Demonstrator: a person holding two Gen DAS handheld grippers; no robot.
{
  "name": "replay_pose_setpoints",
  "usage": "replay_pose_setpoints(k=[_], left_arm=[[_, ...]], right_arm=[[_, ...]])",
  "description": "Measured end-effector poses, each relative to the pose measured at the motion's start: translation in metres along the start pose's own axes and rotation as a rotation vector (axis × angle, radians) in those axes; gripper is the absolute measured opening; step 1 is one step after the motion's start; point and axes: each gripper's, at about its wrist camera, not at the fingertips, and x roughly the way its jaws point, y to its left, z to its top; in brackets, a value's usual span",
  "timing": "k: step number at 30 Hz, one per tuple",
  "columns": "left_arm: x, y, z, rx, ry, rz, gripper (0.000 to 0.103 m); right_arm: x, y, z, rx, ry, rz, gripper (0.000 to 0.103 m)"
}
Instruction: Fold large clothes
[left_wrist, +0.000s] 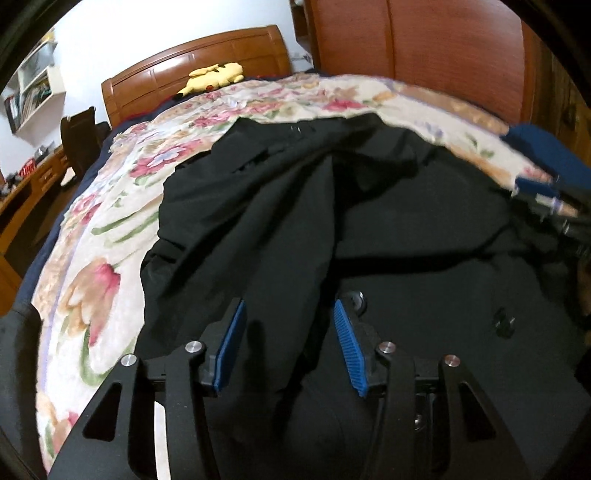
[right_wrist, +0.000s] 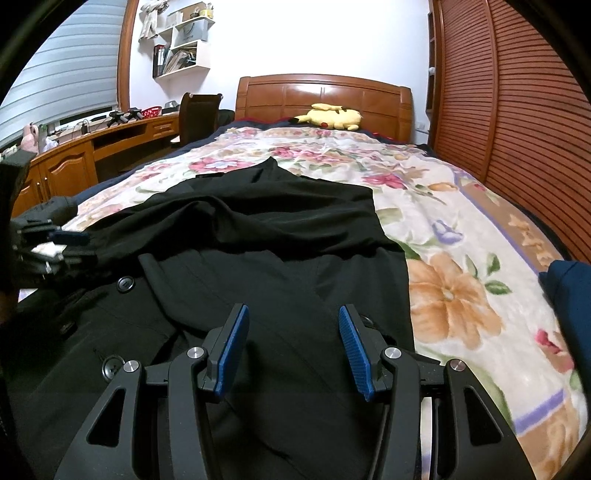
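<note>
A large black coat (left_wrist: 369, 221) with dark buttons lies spread on a floral bedspread (left_wrist: 103, 229); it also shows in the right wrist view (right_wrist: 266, 258). My left gripper (left_wrist: 290, 314) is open, its blue pads on either side of a raised fold of the coat. My right gripper (right_wrist: 291, 317) is open and empty, just above the coat's front panel near its right edge. The left gripper also shows at the left edge of the right wrist view (right_wrist: 55, 243). The right gripper shows at the right edge of the left wrist view (left_wrist: 543, 195).
The floral bedspread (right_wrist: 461, 240) covers a bed with a wooden headboard (right_wrist: 325, 96). A yellow plush toy (right_wrist: 332, 116) lies by the headboard. A wooden wardrobe (right_wrist: 517, 92) stands to the right. A desk (right_wrist: 92, 147) and chair (right_wrist: 197, 114) stand to the left. A dark blue cloth (right_wrist: 569, 291) lies at right.
</note>
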Motion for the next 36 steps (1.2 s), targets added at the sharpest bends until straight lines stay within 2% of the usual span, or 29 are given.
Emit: replay_pose_setpoints(k=[1,3,4,5,7,10,16,24,26,28,30,31,33,36], left_arm=[[0.003,-0.003,-0.001,0.018,0.008,0.015,0.05],[0.009,-0.004,-0.003,0.044,0.034,0.03,0.029],[0.011,-0.004,-0.004,0.046,0.053,0.018,0.024],[0.012,-0.002,-0.006,0.044,0.06,0.007,0.015],[0.006,0.001,-0.007,0.048,0.046,0.018,0.008],[-0.015,0.01,-0.001,0.035,-0.016,0.033,0.006],[-0.06,0.025,-0.001,0.012,-0.105,-0.007,0.006],[-0.078,0.016,-0.021,0.039,-0.117,-0.04,0.007],[-0.08,0.016,-0.024,0.029,-0.121,-0.059,0.011],[-0.084,0.017,-0.027,0.013,-0.137,-0.055,0.021],[-0.091,0.019,-0.032,-0.002,-0.162,-0.04,0.048],[-0.094,0.02,-0.035,-0.012,-0.179,-0.034,0.053],[-0.097,0.026,-0.041,-0.044,-0.199,-0.038,0.081],[-0.098,0.037,-0.051,-0.099,-0.207,-0.048,0.083]], right_arm=[[0.0,-0.001,0.0,0.001,0.0,0.001,0.053],[0.0,-0.002,0.0,0.002,-0.001,0.004,0.053],[0.0,-0.002,0.0,0.002,-0.001,0.004,0.053],[0.0,-0.002,0.0,0.002,-0.001,0.005,0.053],[-0.001,-0.003,-0.001,0.002,-0.001,0.007,0.053],[-0.002,-0.002,-0.001,0.002,-0.003,0.009,0.053],[-0.002,-0.002,-0.001,0.004,-0.003,0.012,0.053],[-0.003,0.0,-0.002,-0.005,-0.001,0.004,0.053],[-0.003,0.0,-0.002,-0.006,0.0,0.002,0.053],[-0.003,0.0,-0.001,-0.005,0.0,0.003,0.053],[-0.004,-0.001,-0.001,-0.002,-0.001,0.007,0.053],[-0.004,-0.001,0.0,-0.001,-0.001,0.011,0.053],[-0.006,-0.002,0.001,-0.002,-0.004,0.014,0.053],[-0.009,-0.003,0.002,-0.006,-0.014,0.016,0.053]])
